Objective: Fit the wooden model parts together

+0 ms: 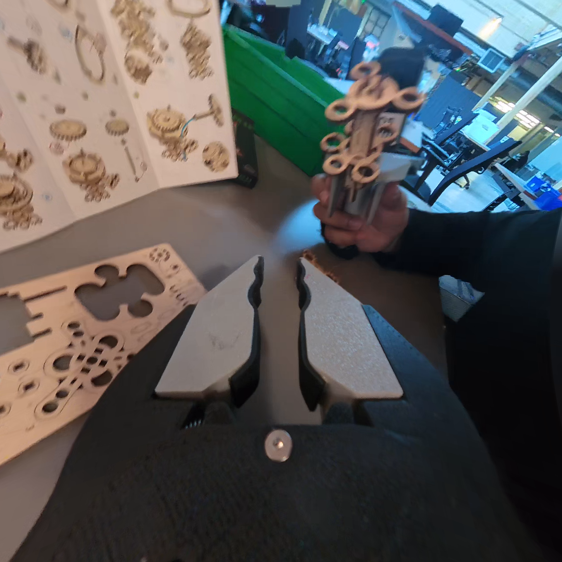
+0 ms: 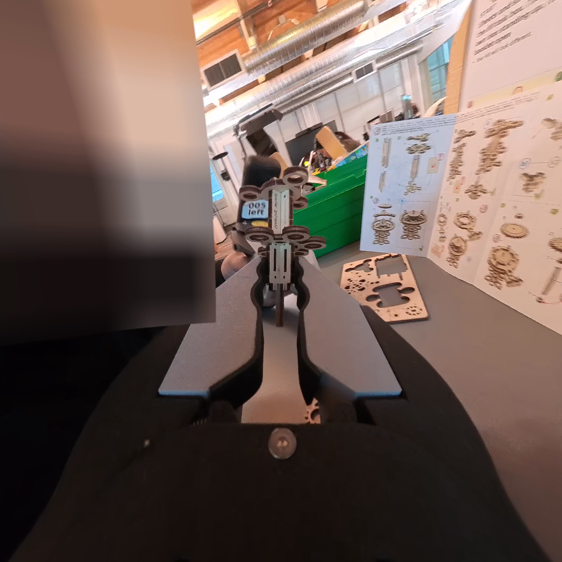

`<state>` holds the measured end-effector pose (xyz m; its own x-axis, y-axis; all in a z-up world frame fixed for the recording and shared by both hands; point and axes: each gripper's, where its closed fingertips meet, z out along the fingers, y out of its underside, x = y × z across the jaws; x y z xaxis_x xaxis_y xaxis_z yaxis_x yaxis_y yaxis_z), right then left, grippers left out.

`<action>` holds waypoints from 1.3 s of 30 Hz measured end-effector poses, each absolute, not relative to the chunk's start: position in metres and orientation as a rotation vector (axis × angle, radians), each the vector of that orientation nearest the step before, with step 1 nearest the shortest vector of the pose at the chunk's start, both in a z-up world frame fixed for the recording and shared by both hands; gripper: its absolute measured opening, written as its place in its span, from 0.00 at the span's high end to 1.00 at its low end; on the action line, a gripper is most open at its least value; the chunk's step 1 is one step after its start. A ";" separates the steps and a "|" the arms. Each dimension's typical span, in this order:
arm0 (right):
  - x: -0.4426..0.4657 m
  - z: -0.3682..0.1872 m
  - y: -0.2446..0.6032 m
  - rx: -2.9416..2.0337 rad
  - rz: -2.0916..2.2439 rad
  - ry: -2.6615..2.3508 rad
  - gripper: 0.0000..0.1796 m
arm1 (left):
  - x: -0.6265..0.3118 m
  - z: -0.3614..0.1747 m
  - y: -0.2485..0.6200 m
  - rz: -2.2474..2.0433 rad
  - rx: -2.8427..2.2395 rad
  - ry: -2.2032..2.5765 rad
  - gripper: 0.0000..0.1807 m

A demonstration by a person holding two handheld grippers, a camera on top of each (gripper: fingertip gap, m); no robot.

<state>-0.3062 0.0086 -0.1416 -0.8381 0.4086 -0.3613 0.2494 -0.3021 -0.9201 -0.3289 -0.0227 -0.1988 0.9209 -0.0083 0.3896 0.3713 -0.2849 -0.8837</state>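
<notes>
My right gripper is shut on a wooden model assembly, a slotted post with ringed plates, held upright above the table. The same assembly shows in the left wrist view, raised at the upper right in the right gripper with a hand around it. My left gripper is open and empty, low over the grey table, pointing toward that hand. A punched-out wooden parts sheet lies flat to the left of my left gripper; it also shows in the right wrist view.
A folded instruction sheet stands upright at the back left, also seen in the right wrist view. Green bins stand behind it. A small dark box sits by the sheet. A dark sleeve crosses the right side. The tips of one gripper are about 7 centimeters away from the tips of the other.
</notes>
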 end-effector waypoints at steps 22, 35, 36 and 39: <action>-0.288 -0.135 -0.011 -0.597 2.177 -1.848 0.92 | -0.283 -0.114 -0.012 -0.423 -1.495 0.031 0.82; -0.284 -0.154 -0.036 -0.409 1.953 -1.923 0.92 | -0.272 -0.126 -0.015 -0.207 -1.544 0.187 0.94; -0.284 -0.154 -0.035 -0.412 1.956 -1.926 0.92 | -0.272 -0.126 -0.015 -0.191 -1.547 0.193 0.94; -0.284 -0.155 -0.035 -0.415 1.950 -1.926 0.92 | -0.272 -0.126 -0.015 -0.194 -1.554 0.192 0.94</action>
<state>-0.2840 -0.0351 -0.1554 -0.8890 0.4554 0.0480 -0.0536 0.0006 -0.9986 -0.2723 -0.0145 -0.1262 0.9698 -0.2438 -0.0001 0.0019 0.0080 -1.0000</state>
